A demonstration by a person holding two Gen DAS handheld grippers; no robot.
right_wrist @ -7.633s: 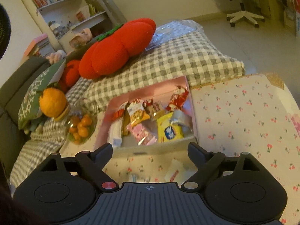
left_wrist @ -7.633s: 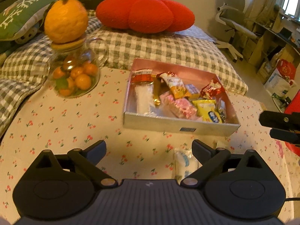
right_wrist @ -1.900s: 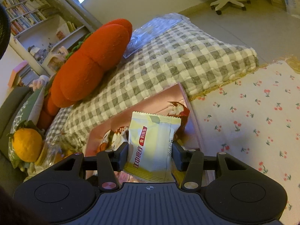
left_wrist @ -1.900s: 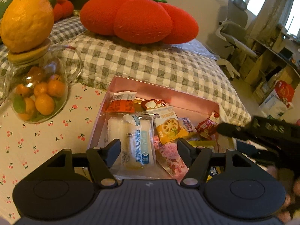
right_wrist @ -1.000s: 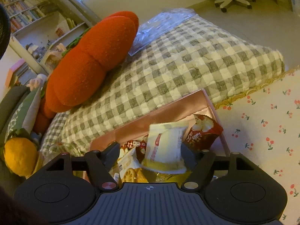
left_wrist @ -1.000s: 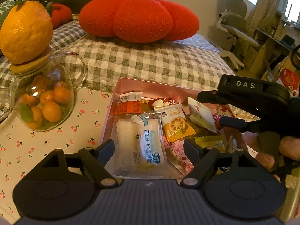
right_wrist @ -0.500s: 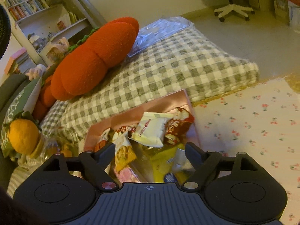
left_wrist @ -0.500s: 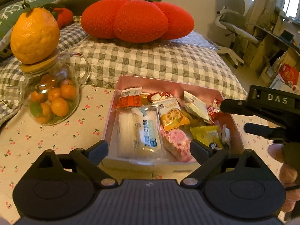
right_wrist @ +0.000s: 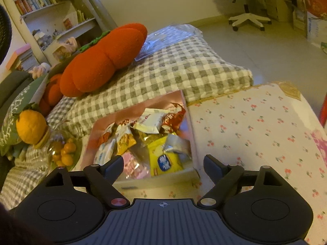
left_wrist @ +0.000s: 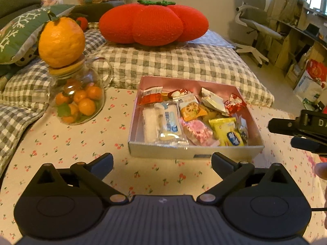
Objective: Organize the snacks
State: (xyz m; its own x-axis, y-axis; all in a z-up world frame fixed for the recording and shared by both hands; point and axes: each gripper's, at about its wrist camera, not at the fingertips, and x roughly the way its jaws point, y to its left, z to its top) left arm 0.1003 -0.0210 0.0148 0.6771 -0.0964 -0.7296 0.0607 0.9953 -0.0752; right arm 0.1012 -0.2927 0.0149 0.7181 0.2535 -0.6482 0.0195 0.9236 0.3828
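Both pairs of fingers are spreading with nothing between them: the left gripper point(left_wrist: 161, 160) and the right gripper point(right_wrist: 163, 164) hover near the shallow pink cardboard box point(left_wrist: 194, 152). It sits on the cherry-print counter point(left_wrist: 81, 143), filled with wrapped snacks point(left_wrist: 192, 114), right of a glass jar of small oranges point(left_wrist: 78, 102).

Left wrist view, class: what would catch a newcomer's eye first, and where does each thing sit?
The big red tomato-shaped cushion on the checked bedding at the back stands out first. Below it, the pink box packed with snack packets sits mid-table on the cherry-print cloth. To its left, a glass jar of small oranges carries a large orange fruit on its lid.
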